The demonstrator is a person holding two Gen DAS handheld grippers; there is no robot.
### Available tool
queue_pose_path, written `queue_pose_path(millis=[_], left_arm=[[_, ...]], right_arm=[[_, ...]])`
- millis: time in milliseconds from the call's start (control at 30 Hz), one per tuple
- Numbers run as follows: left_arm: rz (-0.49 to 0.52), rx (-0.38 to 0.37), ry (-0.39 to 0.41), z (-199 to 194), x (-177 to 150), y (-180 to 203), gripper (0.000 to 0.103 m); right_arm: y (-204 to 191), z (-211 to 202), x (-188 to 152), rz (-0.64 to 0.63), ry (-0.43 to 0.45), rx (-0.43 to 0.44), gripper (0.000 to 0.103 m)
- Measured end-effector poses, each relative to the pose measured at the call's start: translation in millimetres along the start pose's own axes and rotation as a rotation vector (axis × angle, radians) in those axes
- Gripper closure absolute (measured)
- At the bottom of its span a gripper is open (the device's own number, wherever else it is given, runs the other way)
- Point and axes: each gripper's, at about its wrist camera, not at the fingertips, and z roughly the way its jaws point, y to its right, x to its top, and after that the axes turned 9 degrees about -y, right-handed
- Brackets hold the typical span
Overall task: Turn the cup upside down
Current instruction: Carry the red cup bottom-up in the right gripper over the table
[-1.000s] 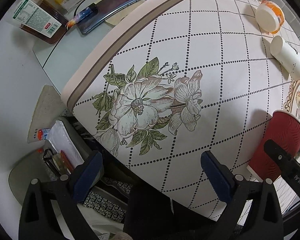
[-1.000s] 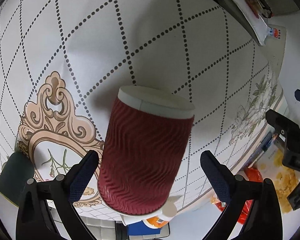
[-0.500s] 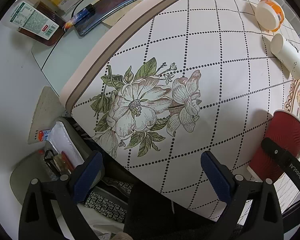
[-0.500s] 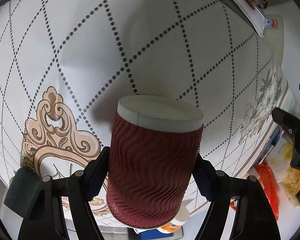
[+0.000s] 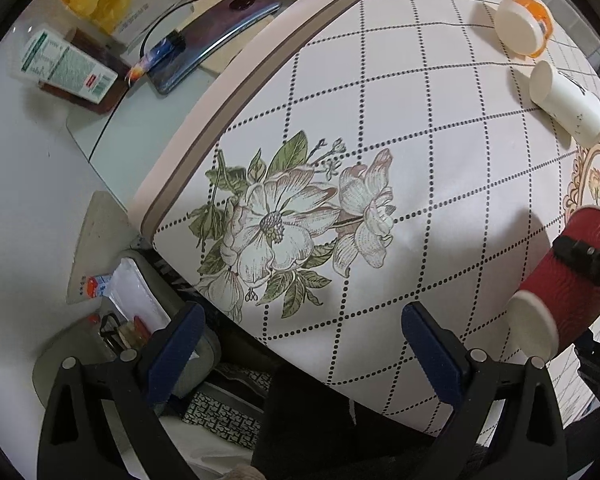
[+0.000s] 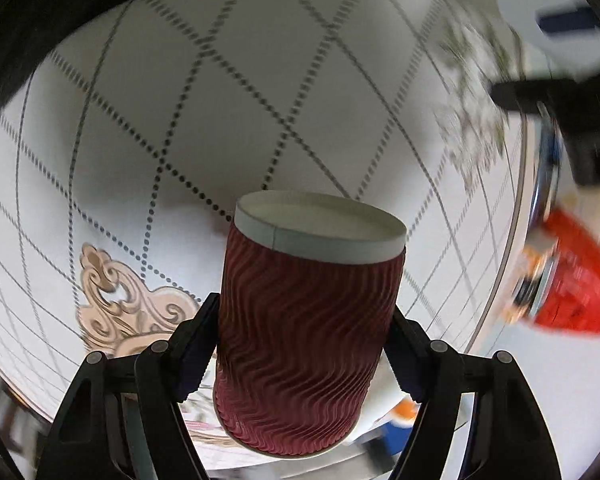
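The dark red ribbed paper cup (image 6: 304, 344) sits between my right gripper's (image 6: 300, 344) fingers, which are shut on its sides. Its white base points away from the camera. In the left wrist view the cup (image 5: 568, 280) is at the right edge, lifted off the tablecloth and tilted, white base toward the camera, with a black finger (image 5: 580, 256) of the right gripper across it. My left gripper (image 5: 304, 344) is open and empty over the table's near edge.
The table has a white cloth (image 5: 380, 120) with a dotted diamond grid and flower prints. A white paper cup (image 5: 564, 104) and an orange-and-white container (image 5: 524, 20) lie at the far right. A phone (image 5: 212, 40), a box and packets lie on the side surface at upper left.
My right gripper closed on the red cup, lifted it off the cloth and is tilting it. The right wrist view is now motion-blurred. The left gripper barely moved.
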Motion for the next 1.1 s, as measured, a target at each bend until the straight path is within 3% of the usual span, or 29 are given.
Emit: queue_pose_path(millis=[100,367,700,1100], left_arm=[[0.031,0.010,0.015,-6,0,8,0.002],[0.104,0.022,0.048,-20,2,30,0.002],[0.184,0.026,0.066,-26,3,54,0.002],[0.251,0.025,0.043,-16,2,84,0.002]], right_arm=[[9,0,-5,0.099,-0.026,0.066,0.026],[31,13,-28,0.448,-0.117,0.353,0.026],[19,40,-80,0.962,-0.206,0.753,0.026],[-15,69,-114,1.332,-0.229,1.097,0.026]])
